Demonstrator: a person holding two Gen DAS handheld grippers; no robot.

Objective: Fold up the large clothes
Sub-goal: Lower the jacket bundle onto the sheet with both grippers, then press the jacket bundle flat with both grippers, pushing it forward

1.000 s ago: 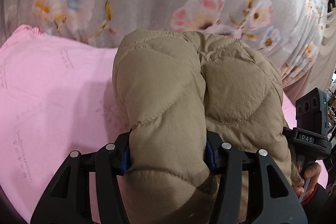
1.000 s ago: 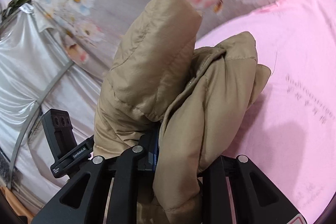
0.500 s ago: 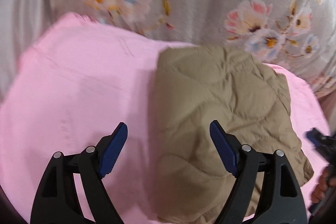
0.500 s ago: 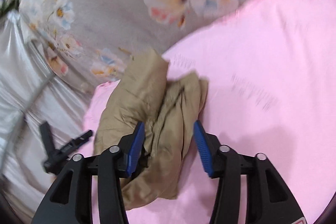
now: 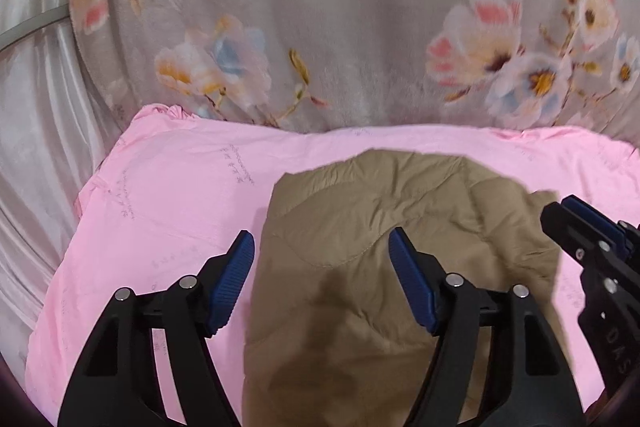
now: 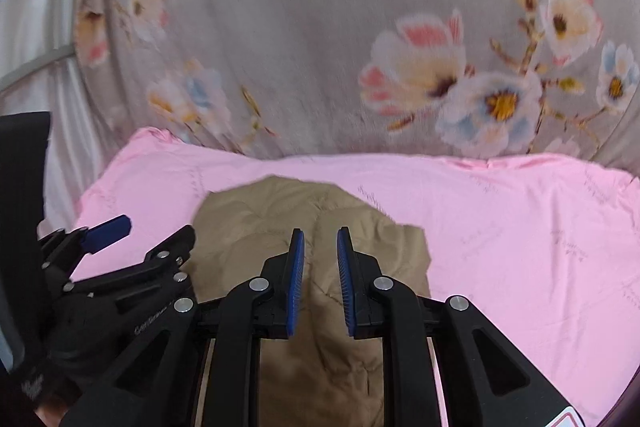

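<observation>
Looking down from the left wrist view at the tan quilted jacket (image 5: 400, 195), lying in a folded bundle flat on the pink sheet (image 5: 180, 195). Left gripper (image 5: 320, 239) spread wide above it, jaws just been closing in a bit, nothing between the pads, not touching the fabric as far as can be told. Also catches the right gripper poking in at the right edge, only partly in frame.

Switching to the right wrist view: right gripper (image 6: 320, 233) with jaws drawn nearly together, just been closing, a thin gap left and nothing pinched in it. Shows the left gripper from the side at the lower left, spread. Shows way more bare pink to the right of the jacket too.

Near end of the jacket cut off by the bottom of both frames and partly covered by the 2 sets of fingers. Dark shape (image 6: 24, 187) at the left edge, no clue what. Lots of motion blur.

Behind the sheet: grey floral blanket (image 5: 360, 27); off to the left, silvery curtain (image 5: 32, 147).
</observation>
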